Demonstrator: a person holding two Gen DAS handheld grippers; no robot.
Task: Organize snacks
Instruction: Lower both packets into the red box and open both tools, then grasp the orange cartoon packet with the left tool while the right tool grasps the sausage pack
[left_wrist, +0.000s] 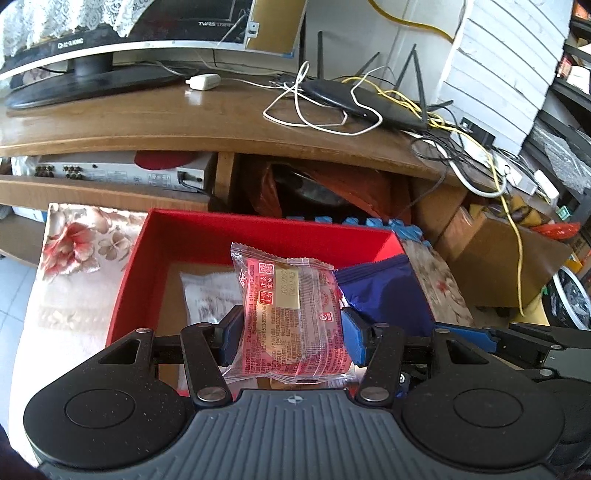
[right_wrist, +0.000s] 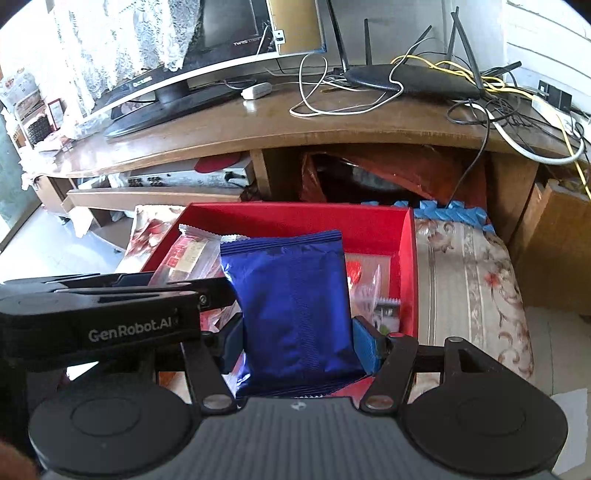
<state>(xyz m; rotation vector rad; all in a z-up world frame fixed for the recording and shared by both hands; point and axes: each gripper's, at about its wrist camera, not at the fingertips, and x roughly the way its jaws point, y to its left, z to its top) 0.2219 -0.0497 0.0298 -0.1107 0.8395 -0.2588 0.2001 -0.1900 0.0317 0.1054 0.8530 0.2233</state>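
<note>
The left tongs (left_wrist: 291, 334) are clamped on a red snack packet (left_wrist: 291, 321) in clear wrap, gripped at both side edges and held upright over the red box (left_wrist: 258, 230). The right tongs (right_wrist: 297, 341) are clamped on a blue foil packet (right_wrist: 295, 314), also upright, over the same box (right_wrist: 295, 218). The two tools sit close side by side: the left tool's arm, marked "GenRobot.AI", crosses the lower left of the right view, and the blue packet (left_wrist: 384, 291) shows just right of the red one in the left view.

Inside the box a white packet (left_wrist: 207, 295) lies on the cardboard floor at left, and clear-wrapped snacks (right_wrist: 373, 291) lie at its right side. The box rests on a floral cushion (right_wrist: 469, 280), with blue foam pieces (right_wrist: 454, 214) at its far edge.

Beyond stands a wooden surface (left_wrist: 147, 122) carrying a monitor (left_wrist: 88, 48), a white adapter (left_wrist: 203, 81), a black router (left_wrist: 365, 98) with antennas and a tangle of white, yellow and black cables (left_wrist: 476, 162). Under it a silver audio unit (left_wrist: 110, 171) sits on a shelf, and a red bag (left_wrist: 332, 188) fills the next opening. A cardboard box (left_wrist: 498, 254) stands at right.

The red packet carries Chinese print and a gold label with digits too blurred to read surely; the monitor's bezel lettering is not legible
</note>
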